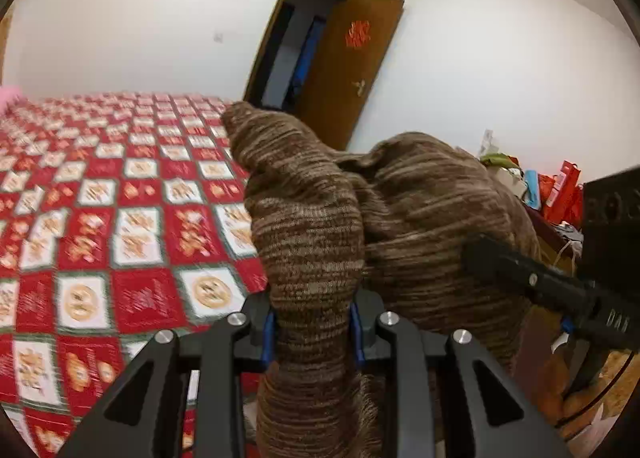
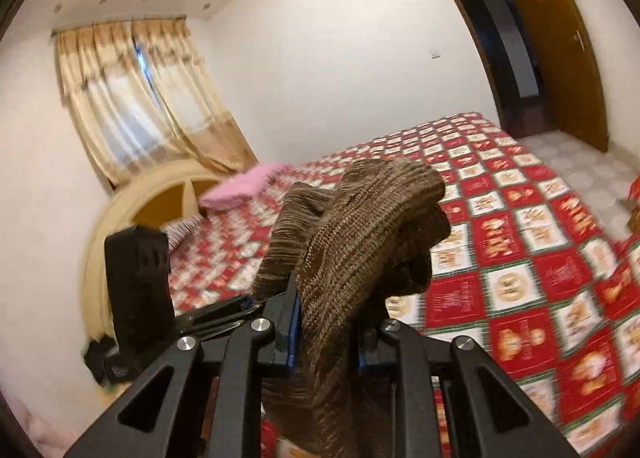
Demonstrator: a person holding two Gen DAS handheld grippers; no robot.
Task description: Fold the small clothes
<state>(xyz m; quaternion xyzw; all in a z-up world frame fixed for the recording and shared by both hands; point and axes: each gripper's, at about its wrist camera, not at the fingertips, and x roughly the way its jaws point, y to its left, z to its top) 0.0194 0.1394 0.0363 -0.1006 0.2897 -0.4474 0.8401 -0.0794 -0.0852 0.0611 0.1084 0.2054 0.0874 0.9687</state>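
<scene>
A brown striped knit garment (image 1: 312, 217) hangs bunched in the air above the bed. My left gripper (image 1: 314, 334) is shut on one fold of it, the blue pads pressing the fabric from both sides. My right gripper (image 2: 326, 342) grips another part of the same garment (image 2: 372, 225), its jaws closing tighter on the knit. In the left wrist view a right gripper finger (image 1: 520, 278) lies against the cloth at the right. In the right wrist view the left gripper's black body (image 2: 136, 282) shows at the left. The garment's lower part drops out of sight below both cameras.
A bed with a red and white patterned quilt (image 2: 520, 258) spreads below and ahead. A pink pillow (image 2: 244, 185) lies by the curved headboard (image 2: 132, 197). A curtained window (image 2: 140, 97), an open brown door (image 1: 344, 69) and piled bags (image 1: 556, 189) surround it.
</scene>
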